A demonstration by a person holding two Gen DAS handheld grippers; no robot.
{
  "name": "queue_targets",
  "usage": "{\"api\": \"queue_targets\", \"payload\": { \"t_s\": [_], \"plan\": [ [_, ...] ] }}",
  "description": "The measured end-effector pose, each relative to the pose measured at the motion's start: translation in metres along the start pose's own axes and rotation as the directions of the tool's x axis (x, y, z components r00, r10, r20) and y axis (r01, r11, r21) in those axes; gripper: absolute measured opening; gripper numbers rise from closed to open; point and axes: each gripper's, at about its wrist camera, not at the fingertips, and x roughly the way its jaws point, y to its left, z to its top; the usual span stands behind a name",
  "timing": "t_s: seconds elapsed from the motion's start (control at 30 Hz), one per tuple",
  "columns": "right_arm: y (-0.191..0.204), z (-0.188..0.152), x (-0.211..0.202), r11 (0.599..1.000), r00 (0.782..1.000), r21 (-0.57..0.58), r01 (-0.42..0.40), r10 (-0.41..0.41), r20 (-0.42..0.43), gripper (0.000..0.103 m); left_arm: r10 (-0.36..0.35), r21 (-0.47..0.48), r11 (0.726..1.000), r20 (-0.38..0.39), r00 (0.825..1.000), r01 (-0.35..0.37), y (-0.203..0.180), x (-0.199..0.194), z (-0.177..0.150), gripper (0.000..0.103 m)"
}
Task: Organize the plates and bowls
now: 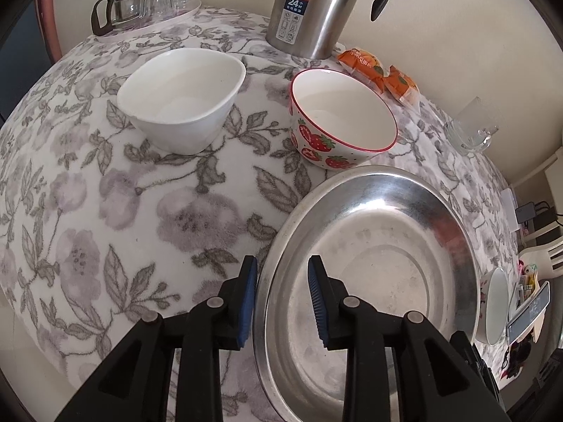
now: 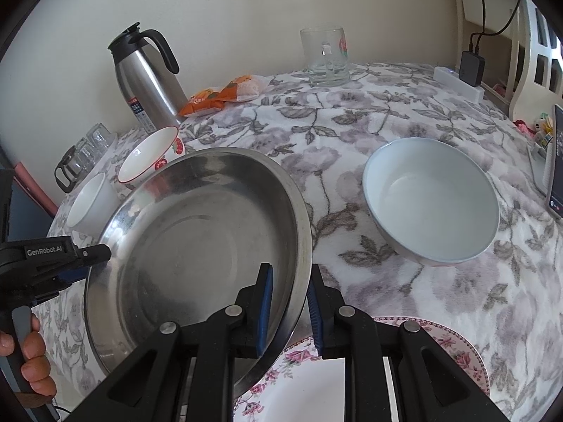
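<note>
A large steel plate (image 1: 380, 267) (image 2: 197, 246) lies between both grippers, its near right part over a pink floral plate (image 2: 440, 348). My left gripper (image 1: 283, 277) straddles the steel plate's left rim with its jaws apart. My right gripper (image 2: 290, 285) straddles its right rim, jaws apart too. The left gripper also shows in the right wrist view (image 2: 102, 253). A white square bowl (image 1: 183, 102) (image 2: 91, 204) and a strawberry bowl (image 1: 341, 116) (image 2: 151, 154) stand behind. A pale round bowl (image 2: 432, 200) (image 1: 496, 306) stands to the right.
A steel thermos jug (image 1: 316, 7) (image 2: 147, 81), orange snack packs (image 1: 380, 70) (image 2: 225, 95), a glass mug (image 1: 471, 126) (image 2: 325, 56), a tray of glasses with a pot (image 1: 147, 3), a phone (image 2: 556, 161) and a charger (image 2: 469, 66) stand around the floral tablecloth (image 1: 140, 211).
</note>
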Motion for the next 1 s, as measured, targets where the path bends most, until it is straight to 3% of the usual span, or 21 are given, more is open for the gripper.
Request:
{"api": "queue_targets", "payload": {
  "t_s": [0.87,1.0],
  "plan": [
    [-0.005,0.002,-0.004,1.000,1.000,0.025,0.007,-0.007,0.009,0.022,0.002,-0.006,1.000,0.011,1.000,-0.002,0.003,-0.002,0.001,0.031],
    [-0.005,0.004,-0.012,0.999,0.999,0.022,0.026,-0.027,0.038,0.022,0.030,-0.002,1.000,0.034,0.999,-0.030,0.005,-0.009,0.001,0.032]
  ]
}}
